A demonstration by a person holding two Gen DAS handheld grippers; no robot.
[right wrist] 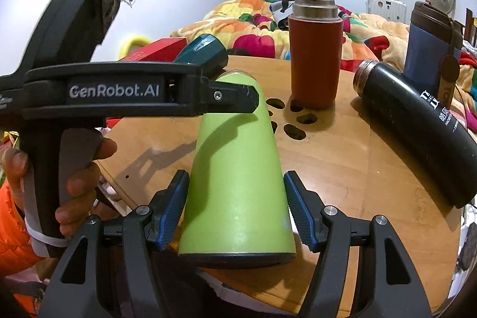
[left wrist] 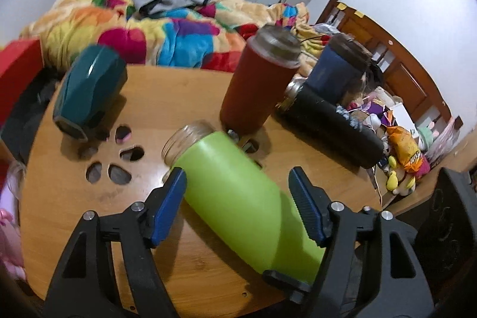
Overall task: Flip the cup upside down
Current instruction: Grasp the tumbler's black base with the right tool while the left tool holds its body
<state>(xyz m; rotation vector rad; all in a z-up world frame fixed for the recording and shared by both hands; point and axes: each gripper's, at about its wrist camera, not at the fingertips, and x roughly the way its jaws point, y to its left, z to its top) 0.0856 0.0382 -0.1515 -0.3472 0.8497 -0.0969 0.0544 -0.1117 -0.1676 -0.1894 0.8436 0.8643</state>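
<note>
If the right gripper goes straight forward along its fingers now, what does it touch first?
The green bottle already lies between the open fingers of the right gripper, so its pads would slide along it. Beyond, probably the left gripper near the bottle's mouth; depth is unclear.

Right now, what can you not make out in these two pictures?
- Green cup base: left wrist view, behind the frame of the left claw.
- Its mouth: right wrist view, crossed by the left claw.
- Black bottle lettering: right wrist view, too small.
- Teal cup: right wrist view, mostly behind the left claw.
</note>
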